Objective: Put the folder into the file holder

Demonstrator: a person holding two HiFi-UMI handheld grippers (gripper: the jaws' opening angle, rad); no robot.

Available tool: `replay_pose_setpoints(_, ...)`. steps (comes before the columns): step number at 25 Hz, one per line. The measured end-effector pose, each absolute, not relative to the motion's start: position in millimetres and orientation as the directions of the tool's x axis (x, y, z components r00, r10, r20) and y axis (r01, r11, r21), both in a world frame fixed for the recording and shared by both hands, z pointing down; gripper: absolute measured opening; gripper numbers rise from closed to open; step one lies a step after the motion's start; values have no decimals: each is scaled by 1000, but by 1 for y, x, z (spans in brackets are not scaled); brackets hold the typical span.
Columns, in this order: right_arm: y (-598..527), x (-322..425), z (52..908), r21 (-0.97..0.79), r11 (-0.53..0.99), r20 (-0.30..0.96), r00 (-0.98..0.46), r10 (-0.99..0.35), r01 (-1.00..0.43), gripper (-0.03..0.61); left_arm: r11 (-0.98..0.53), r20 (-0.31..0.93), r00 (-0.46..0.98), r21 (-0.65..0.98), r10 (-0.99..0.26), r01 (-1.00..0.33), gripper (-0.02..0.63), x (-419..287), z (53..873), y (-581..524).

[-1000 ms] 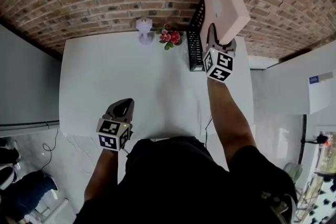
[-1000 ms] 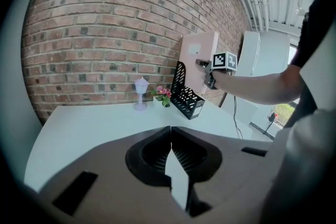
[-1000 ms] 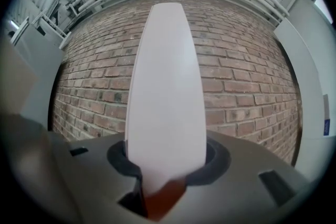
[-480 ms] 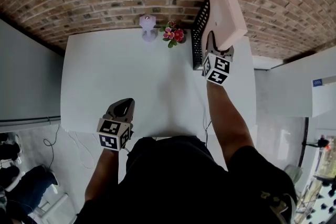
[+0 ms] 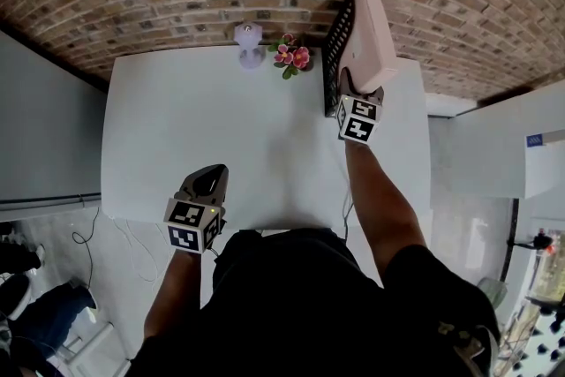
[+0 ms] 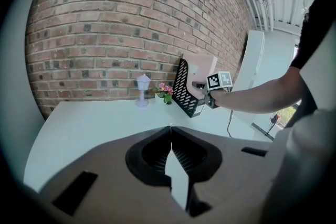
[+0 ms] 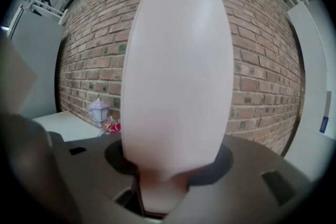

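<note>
Pink folder (image 5: 371, 35): upright in black mesh file holder (image 5: 335, 40), far right corner of bench (image 5: 194, 119).
Right gripper (image 5: 353, 85): fingers opening, folder between them.
Left gripper (image 5: 210, 176): fingers together, empty.
Risk: once unsupported, the folder may tip out, or catch on the fingers during withdrawal.

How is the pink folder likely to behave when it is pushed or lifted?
Probably stiff: the pink folder stands flat, unbent. It may tip, since it stands upright on its narrow edge at the black file holder.
</note>
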State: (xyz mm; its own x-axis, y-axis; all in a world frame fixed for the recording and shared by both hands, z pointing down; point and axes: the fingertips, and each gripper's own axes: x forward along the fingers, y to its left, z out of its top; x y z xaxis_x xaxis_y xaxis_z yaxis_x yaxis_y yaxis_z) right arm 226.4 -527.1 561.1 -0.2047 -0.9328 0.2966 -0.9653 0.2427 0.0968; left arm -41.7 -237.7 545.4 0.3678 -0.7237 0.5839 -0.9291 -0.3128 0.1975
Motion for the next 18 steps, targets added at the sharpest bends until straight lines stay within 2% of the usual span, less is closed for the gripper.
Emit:
replay_pose_setpoints(7, -523, 218, 588, 90, 299, 407, -239, -882, -950, 239, -319, 583, 374, 201, -721, -926, 5, -40, 545, -237)
replay_pose_setpoints(18, -498, 228, 568, 69, 323, 419, -267, -868, -944, 259, -388, 555, 424, 189, -716, -902, 5, -26, 534, -238)
